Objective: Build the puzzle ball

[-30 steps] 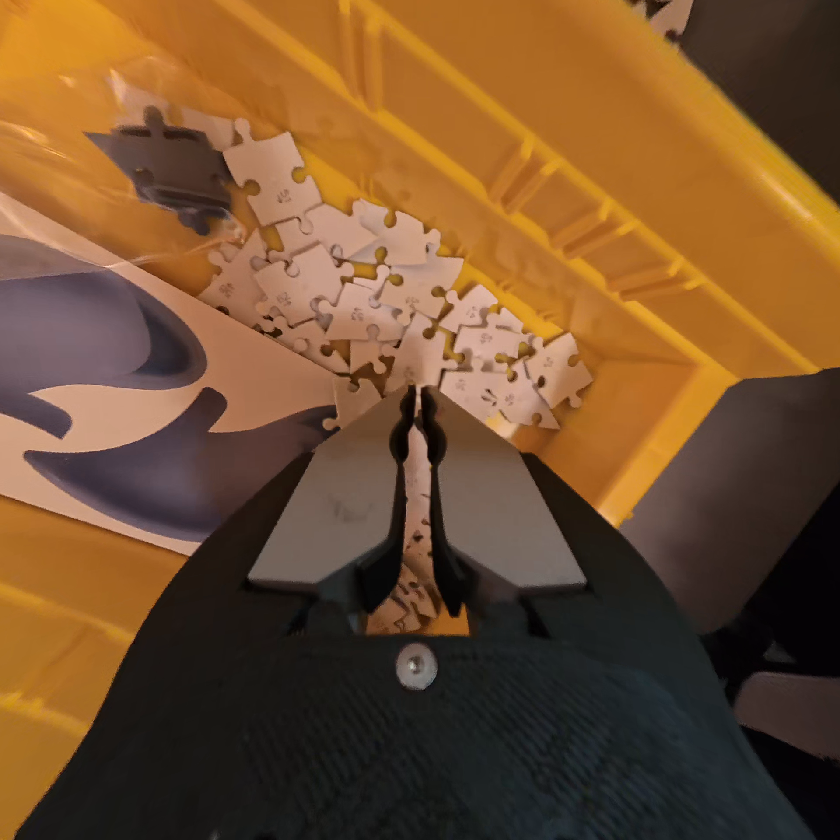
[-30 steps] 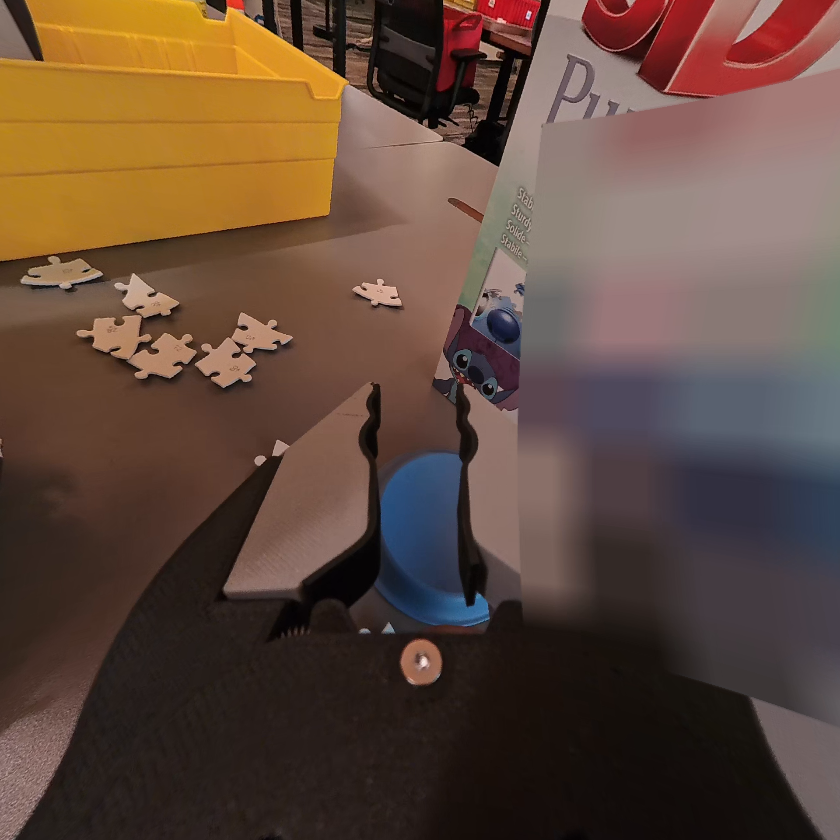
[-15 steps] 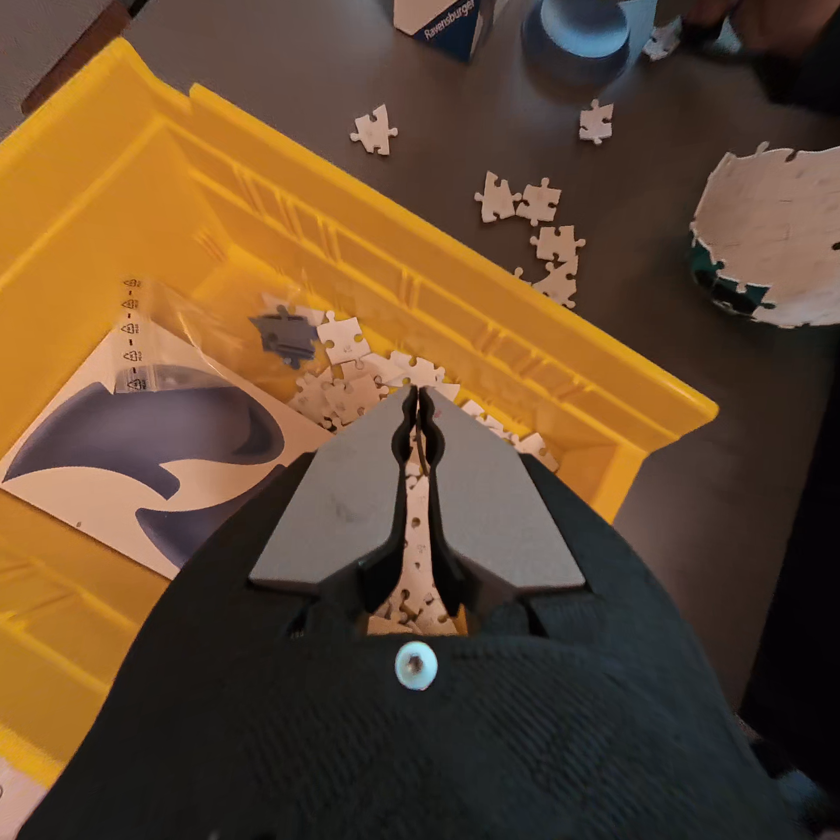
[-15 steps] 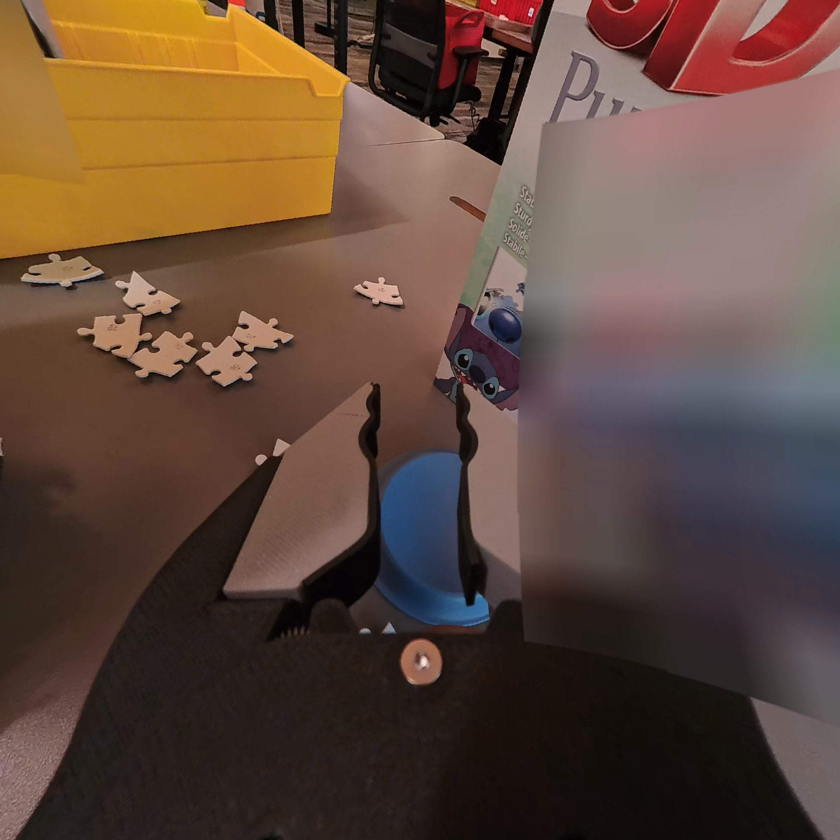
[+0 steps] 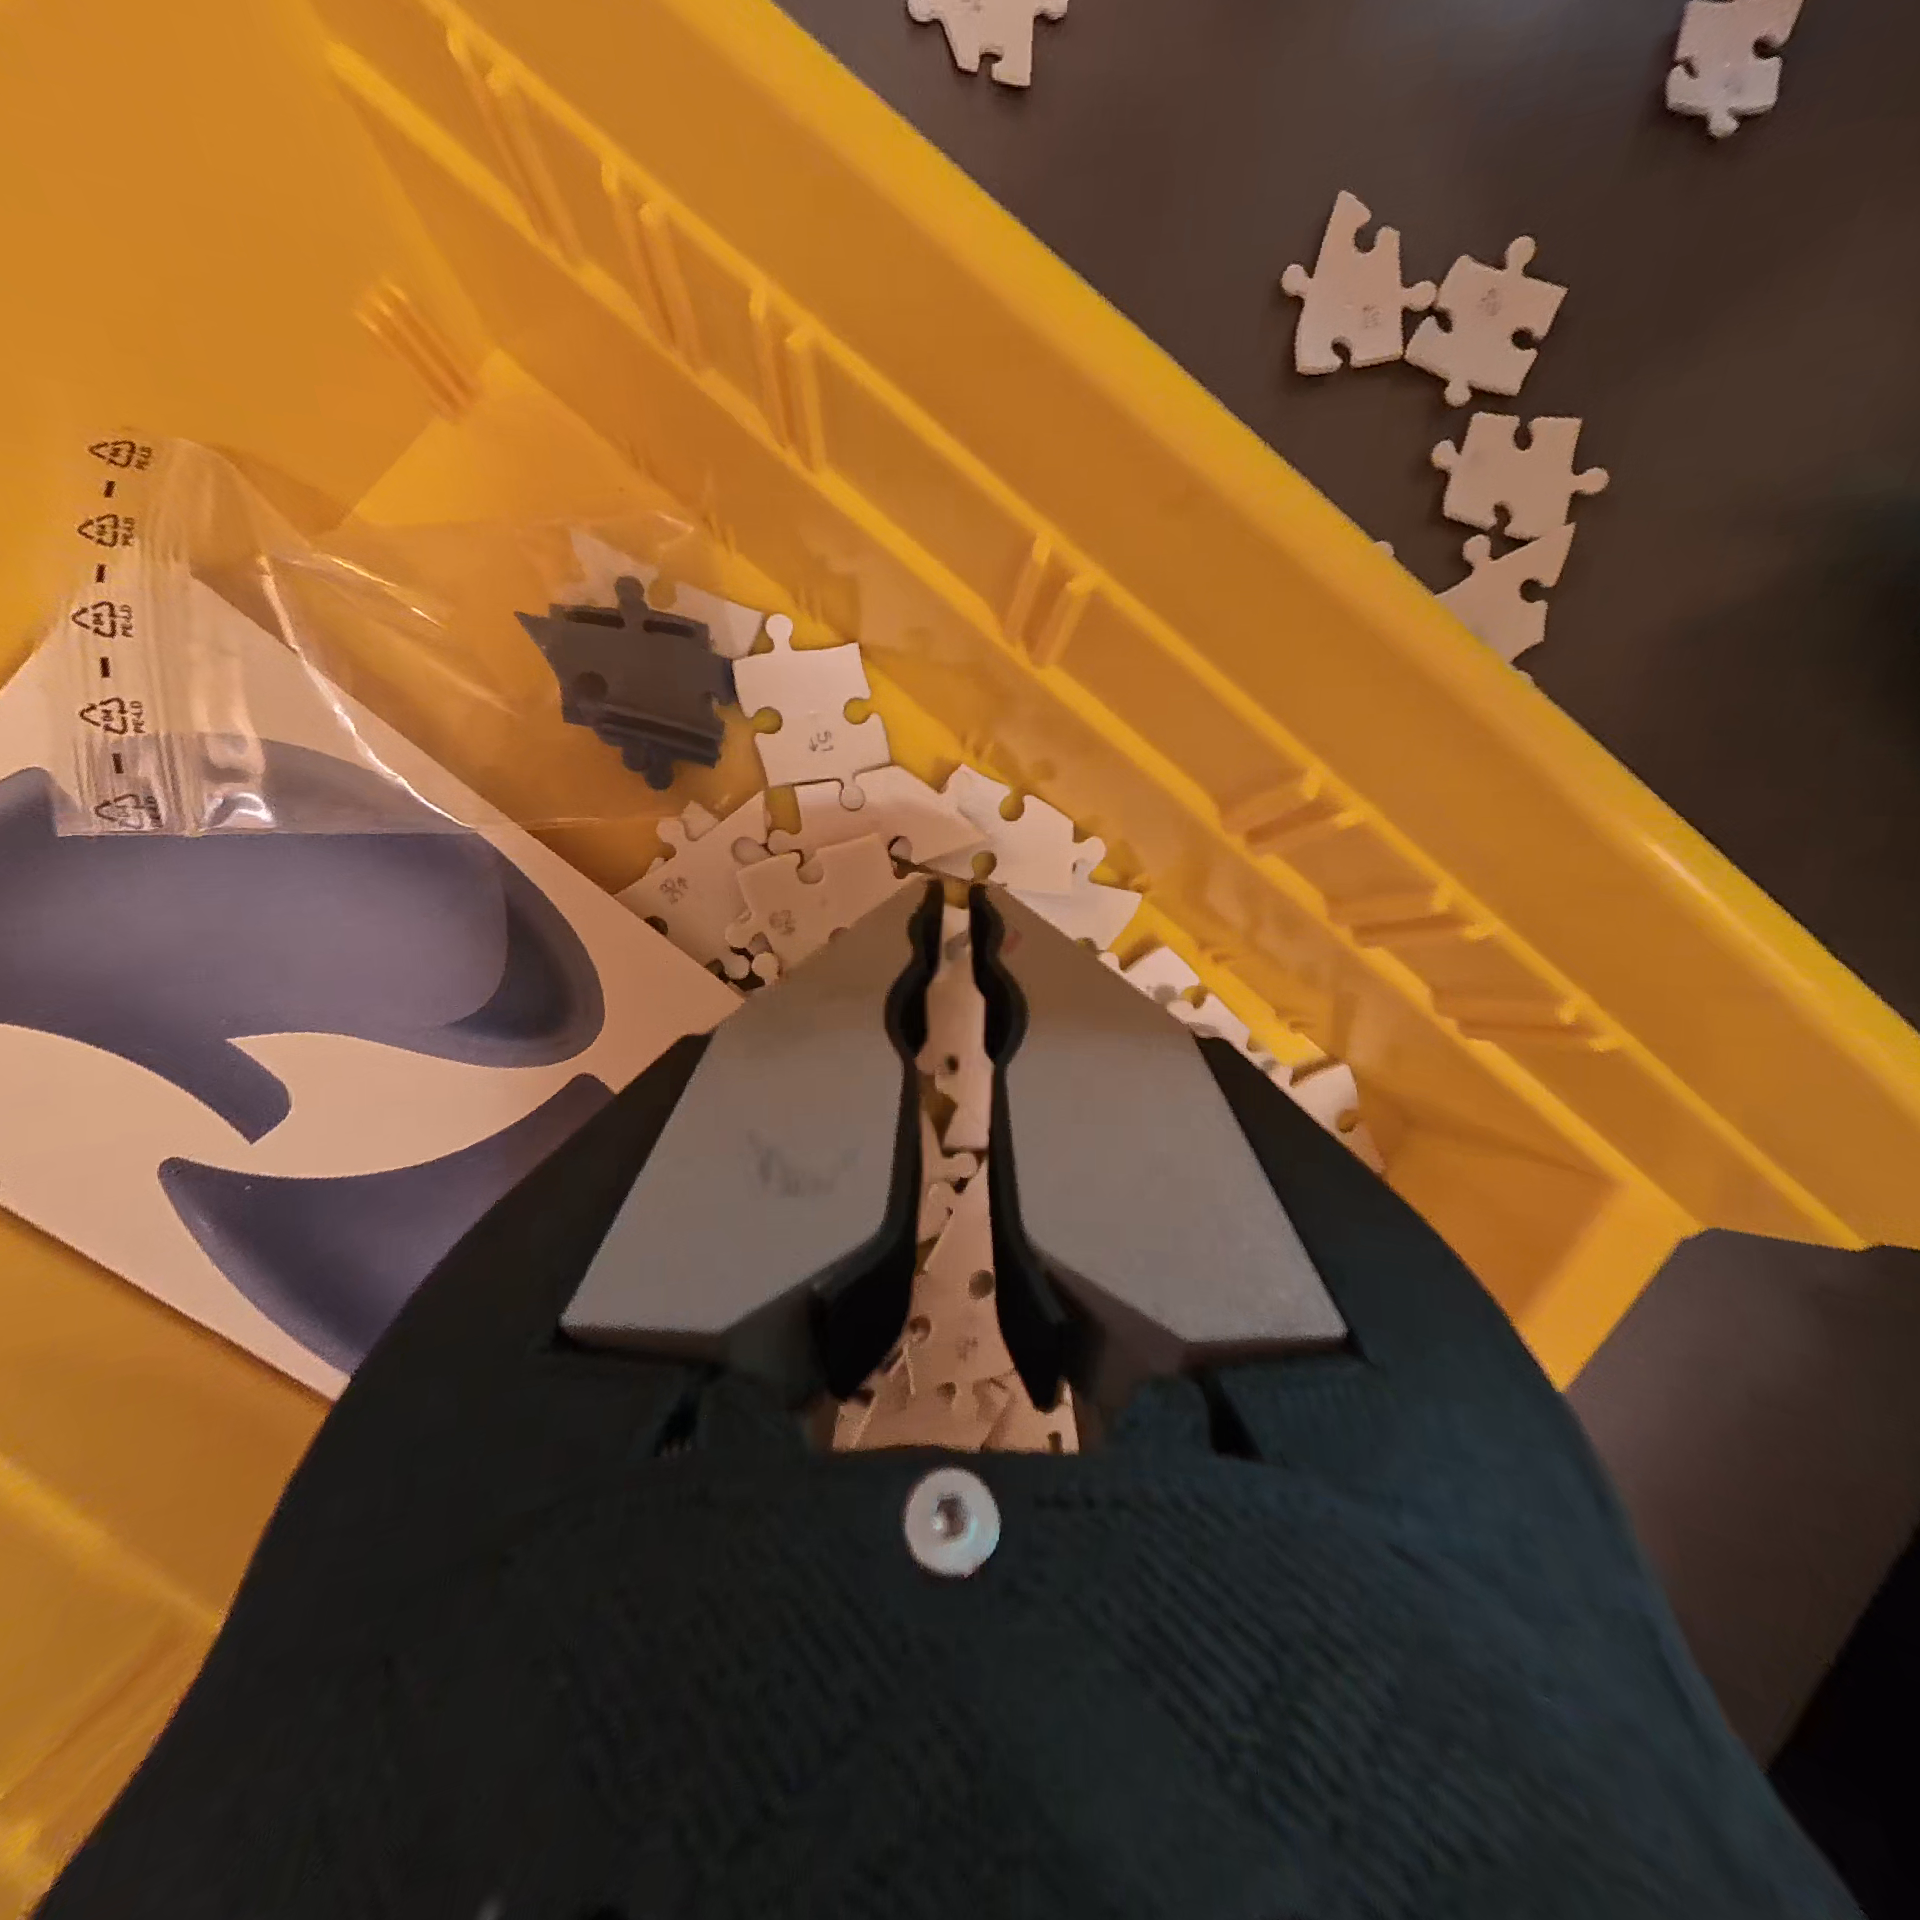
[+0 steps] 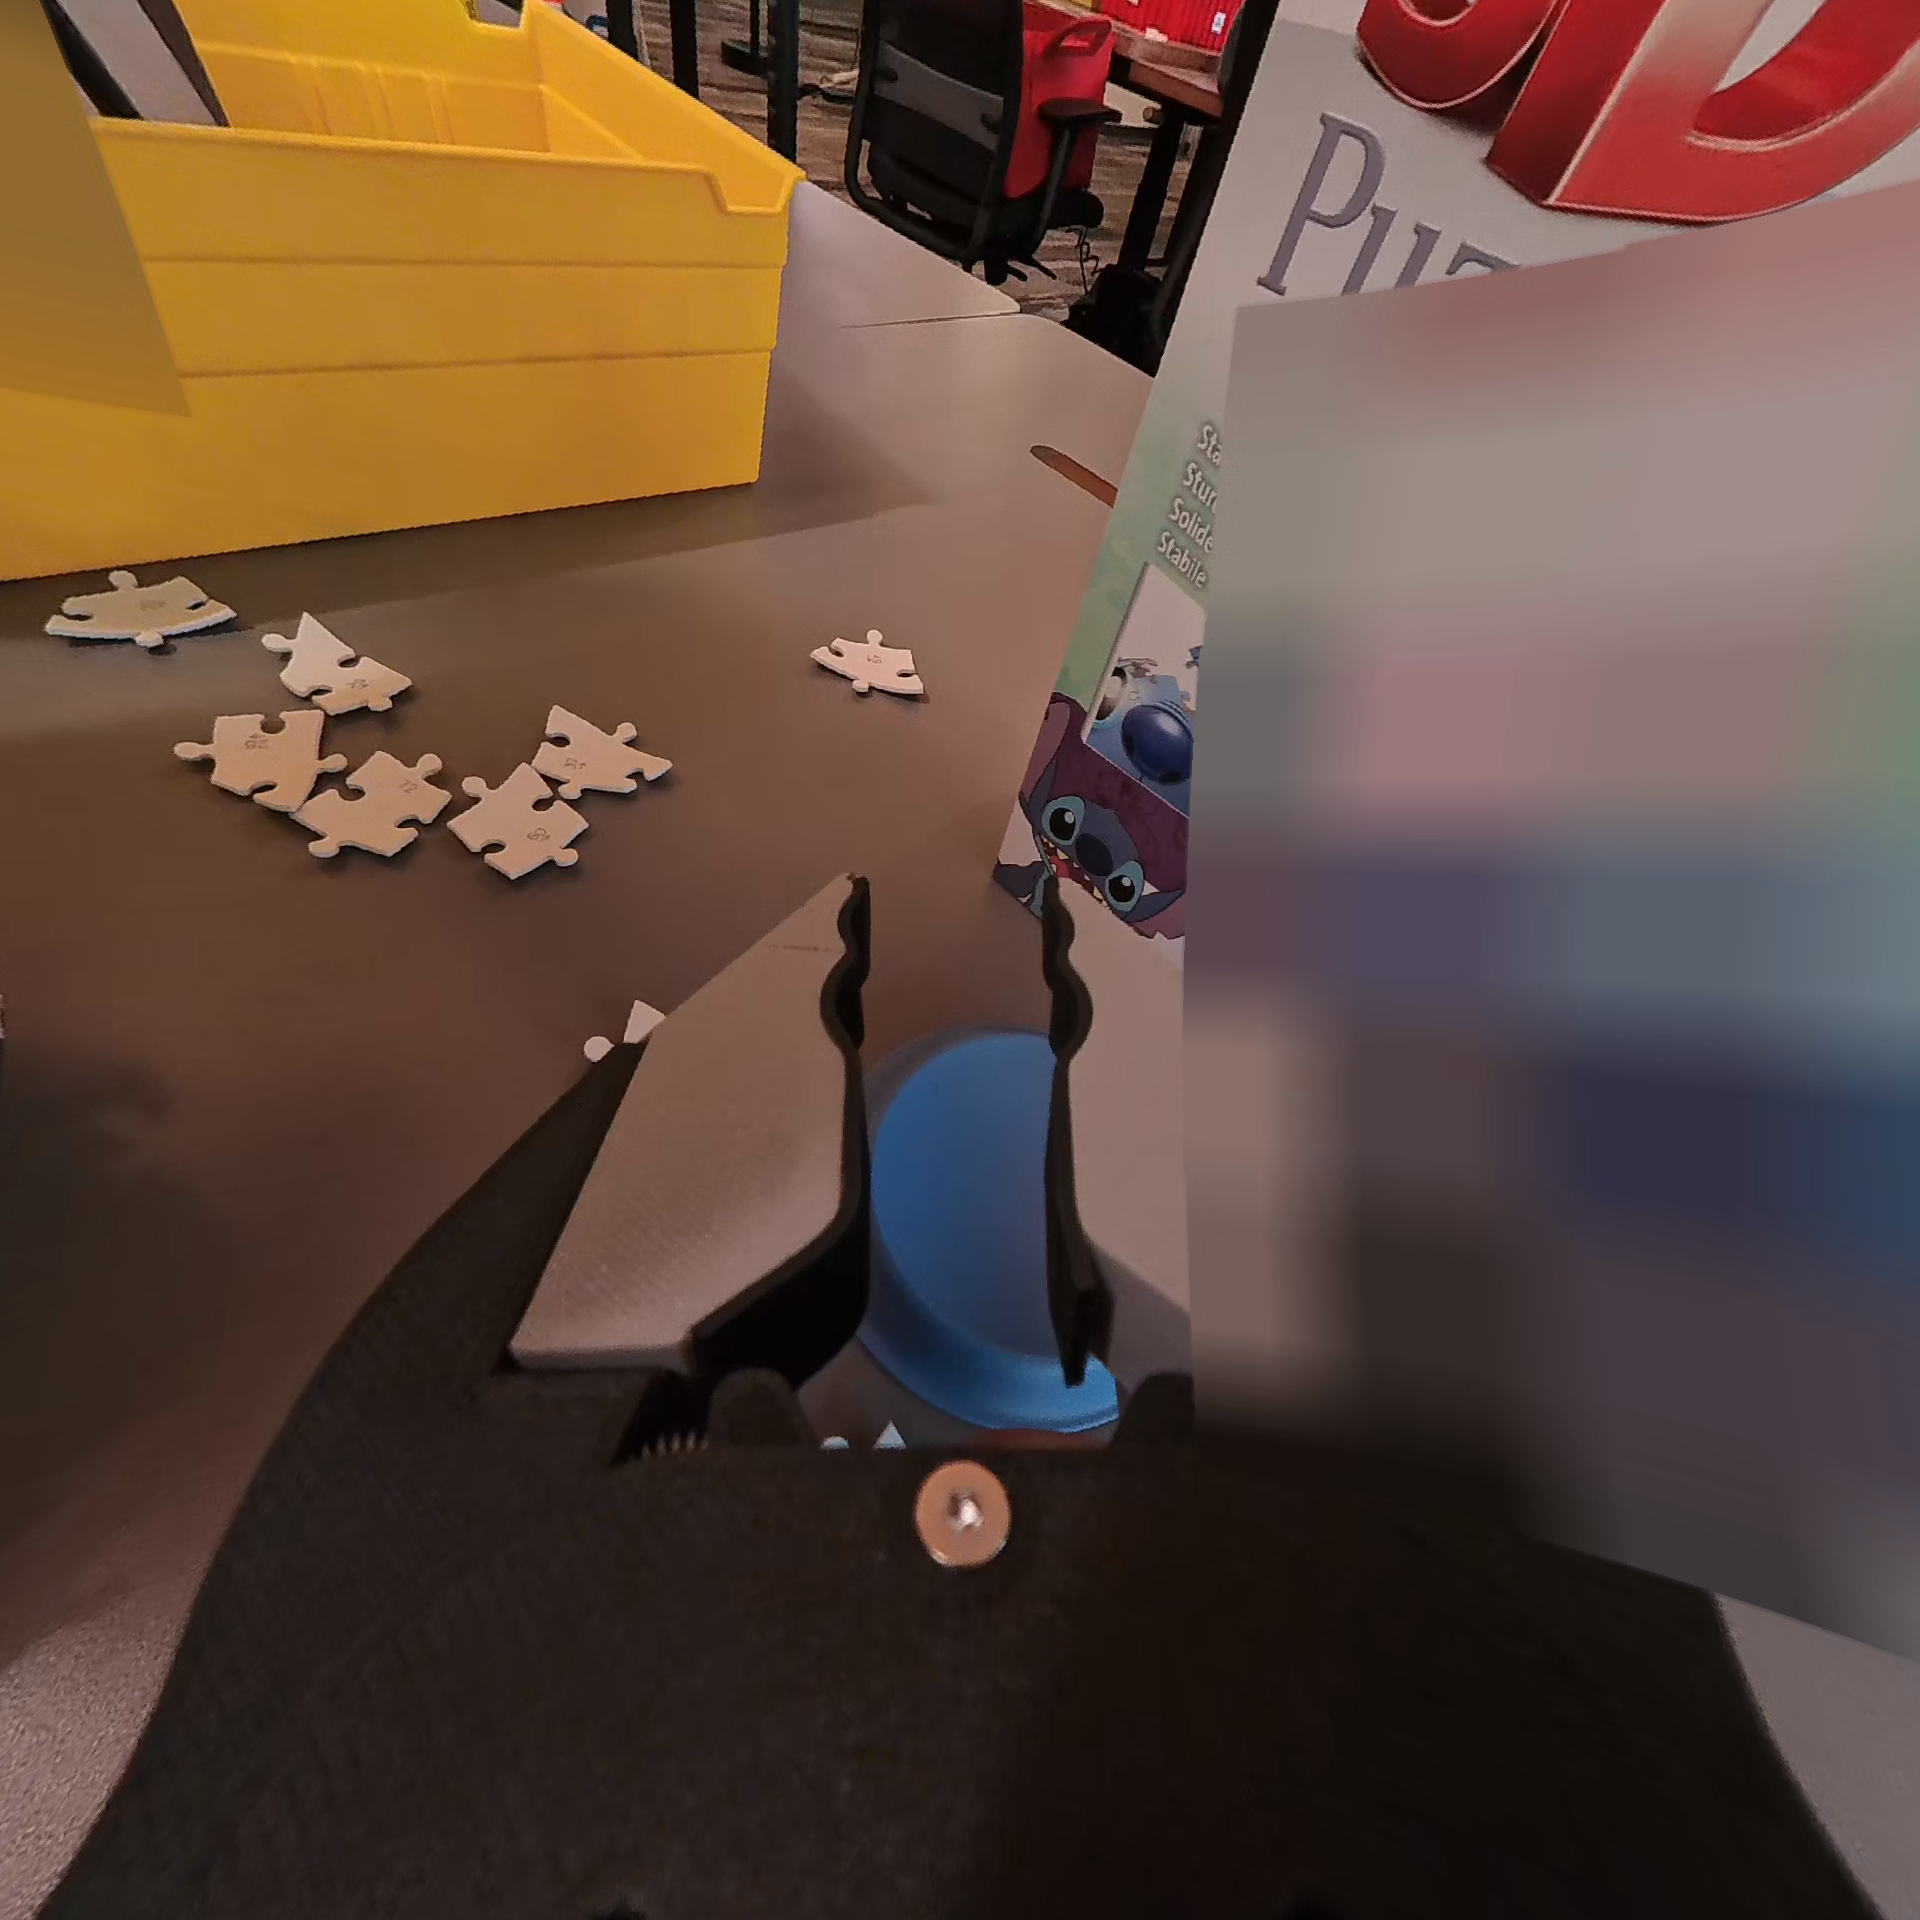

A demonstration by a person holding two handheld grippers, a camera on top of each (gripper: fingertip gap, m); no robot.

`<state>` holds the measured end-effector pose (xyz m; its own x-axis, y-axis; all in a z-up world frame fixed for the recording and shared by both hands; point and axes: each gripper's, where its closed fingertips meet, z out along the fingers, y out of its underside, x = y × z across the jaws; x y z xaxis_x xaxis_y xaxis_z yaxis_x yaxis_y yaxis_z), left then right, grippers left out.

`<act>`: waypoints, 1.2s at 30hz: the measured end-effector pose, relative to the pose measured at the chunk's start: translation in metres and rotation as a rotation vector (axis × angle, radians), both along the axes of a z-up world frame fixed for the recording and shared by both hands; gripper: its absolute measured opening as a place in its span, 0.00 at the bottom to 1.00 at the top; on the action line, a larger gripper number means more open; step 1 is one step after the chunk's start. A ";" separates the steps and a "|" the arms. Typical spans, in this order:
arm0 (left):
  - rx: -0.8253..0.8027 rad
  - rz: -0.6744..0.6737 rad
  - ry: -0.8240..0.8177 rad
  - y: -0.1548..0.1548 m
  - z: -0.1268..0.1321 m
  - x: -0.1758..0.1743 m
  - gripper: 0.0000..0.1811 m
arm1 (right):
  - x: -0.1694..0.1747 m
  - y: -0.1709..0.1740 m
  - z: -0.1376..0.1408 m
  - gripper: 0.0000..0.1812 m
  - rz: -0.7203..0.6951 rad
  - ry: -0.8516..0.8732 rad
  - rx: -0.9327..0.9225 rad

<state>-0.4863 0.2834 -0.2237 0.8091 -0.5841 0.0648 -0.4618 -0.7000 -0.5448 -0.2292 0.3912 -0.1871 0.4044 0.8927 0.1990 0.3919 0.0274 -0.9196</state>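
The puzzle pieces (image 5: 831, 873) are heaped in a corner of the yellow bin (image 5: 1143, 582), beside a printed sheet (image 5: 312, 1039) and a clear bag (image 5: 312, 644); more are scattered on the table (image 6: 727, 582). They are judged light, thin and stiff, easily slid, so each is best pinched by its edge. The left gripper (image 5: 956, 894) is held above the heap, pointing down into the bin, its jaws nearly together with nothing visibly clamped. The right gripper (image 6: 951, 904) is held low over the table, jaws apart and empty, above a blue stand (image 6: 966, 1226) beside the puzzle box (image 6: 1164, 644).
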 end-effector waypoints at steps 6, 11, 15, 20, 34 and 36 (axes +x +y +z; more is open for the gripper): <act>0.082 0.053 0.040 0.004 0.021 -0.022 0.16 | 0.000 0.000 0.000 0.16 0.002 0.000 -0.002; 0.198 0.125 0.011 0.011 0.051 -0.041 0.20 | 0.000 0.000 0.000 0.16 0.001 -0.002 -0.001; 0.249 0.144 -0.007 0.012 0.062 -0.048 0.23 | 0.000 0.000 0.000 0.16 -0.001 0.001 -0.004; 0.390 0.206 -0.155 0.025 0.094 -0.051 0.23 | 0.000 0.000 -0.001 0.16 0.003 -0.003 -0.004; 1.273 0.396 -0.390 -0.027 0.252 -0.115 0.03 | -0.001 -0.001 -0.001 0.17 0.008 -0.005 -0.004; 1.134 0.413 -0.260 -0.011 0.234 -0.113 0.03 | -0.001 0.000 -0.001 0.17 0.007 -0.005 -0.004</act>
<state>-0.5992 0.2721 0.0104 0.9849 -0.1189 -0.1256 -0.1057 0.1609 -0.9813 -0.2299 0.3908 -0.1881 0.3976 0.8961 0.1974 0.3965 0.0262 -0.9177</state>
